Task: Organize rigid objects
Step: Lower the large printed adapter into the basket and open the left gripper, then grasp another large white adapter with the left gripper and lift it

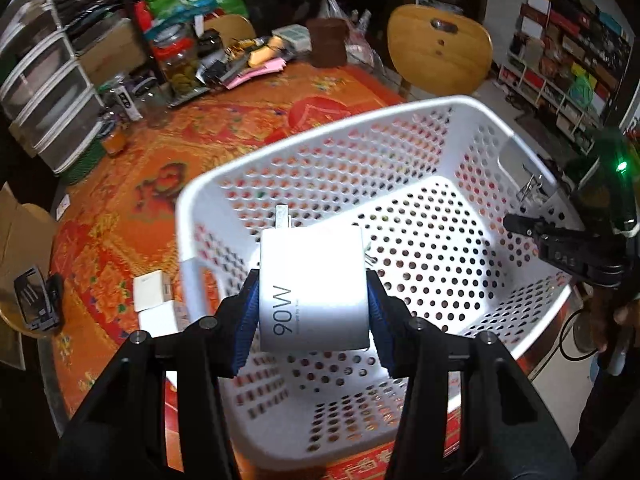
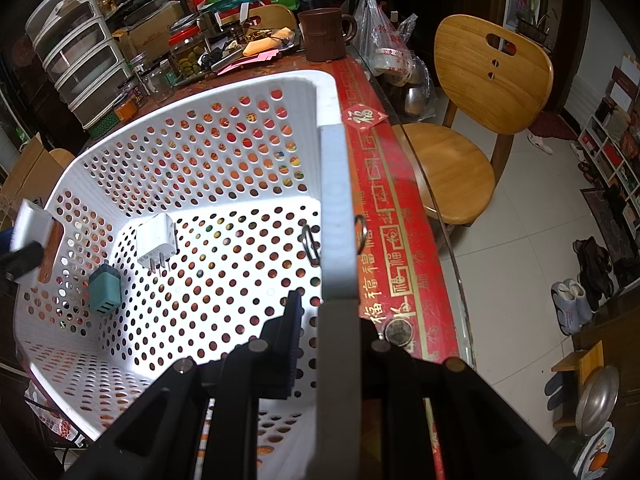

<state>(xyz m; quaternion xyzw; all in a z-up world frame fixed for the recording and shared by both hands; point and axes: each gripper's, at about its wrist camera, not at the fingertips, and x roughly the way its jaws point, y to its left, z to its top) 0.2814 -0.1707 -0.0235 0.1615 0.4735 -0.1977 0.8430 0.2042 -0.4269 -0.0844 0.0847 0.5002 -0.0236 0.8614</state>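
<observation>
**Lowering the charger into the basket while the far rim is steadied**

We are working over a white perforated basket sitting on an orange-and-red patterned tablecloth. Our right gripper is clamped on the basket's right-hand rim, one finger inside the wall and one outside, so the basket should not slide as we load it. We judge it best to keep that clamp firm and level; lifting the rim would tip the contents.

Our left gripper is squeezing a white 90W charger between its blue pads, prongs pointing away from us, and is holding it above the near-left rim. To do this step well, we are aiming to carry the charger past the rim, lower it close to the floor, and only then release, so it does not bounce.

For room, the basket floor is mostly open. A white plug adapter and a teal charger are lying near the left wall, so the middle looks like the safest landing spot. A metal ring is hanging at the right wall, well clear of it. Outside the basket, two small white blocks are waiting on the cloth just beside the near-left rim, which leaves us little slack on that side.
</observation>
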